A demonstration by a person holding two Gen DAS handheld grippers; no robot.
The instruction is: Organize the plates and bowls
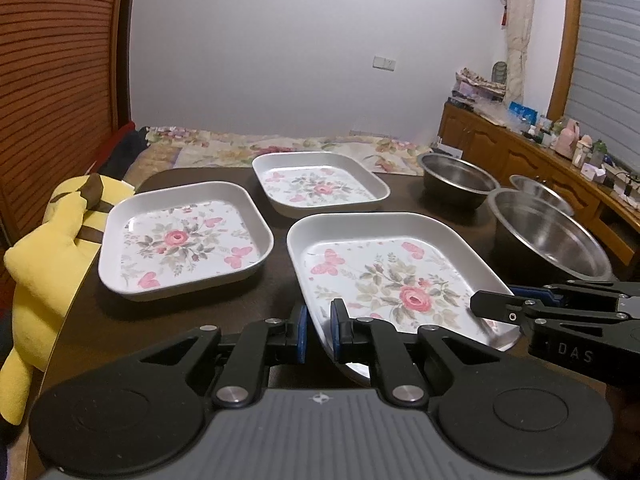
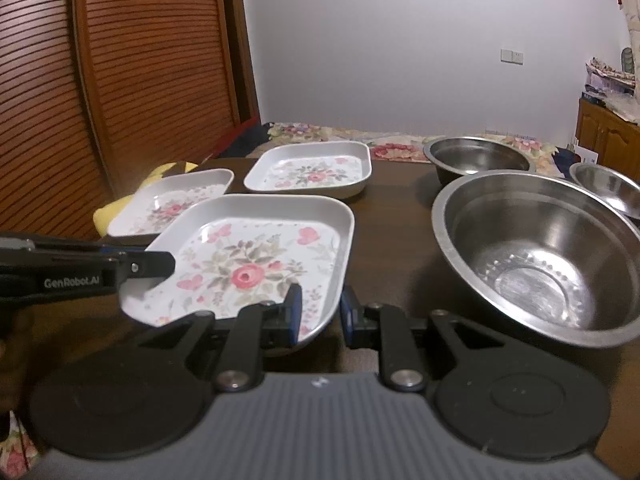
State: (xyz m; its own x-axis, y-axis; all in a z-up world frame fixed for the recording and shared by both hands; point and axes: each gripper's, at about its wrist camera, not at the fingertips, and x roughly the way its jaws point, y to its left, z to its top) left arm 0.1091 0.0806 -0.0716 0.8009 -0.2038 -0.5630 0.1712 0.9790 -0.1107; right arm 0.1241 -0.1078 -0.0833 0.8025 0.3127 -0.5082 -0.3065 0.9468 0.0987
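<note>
Grip confirmed: left gripper and right gripper each clamp the near rim of the nearest floral plate. Recommend a level, matched lift, then lowering squarely into the plate ahead.

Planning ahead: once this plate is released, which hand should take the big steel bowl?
Right, probably. The right gripper grips the plate edge beside the big bowl; the left gripper holds the opposite edge.
</note>
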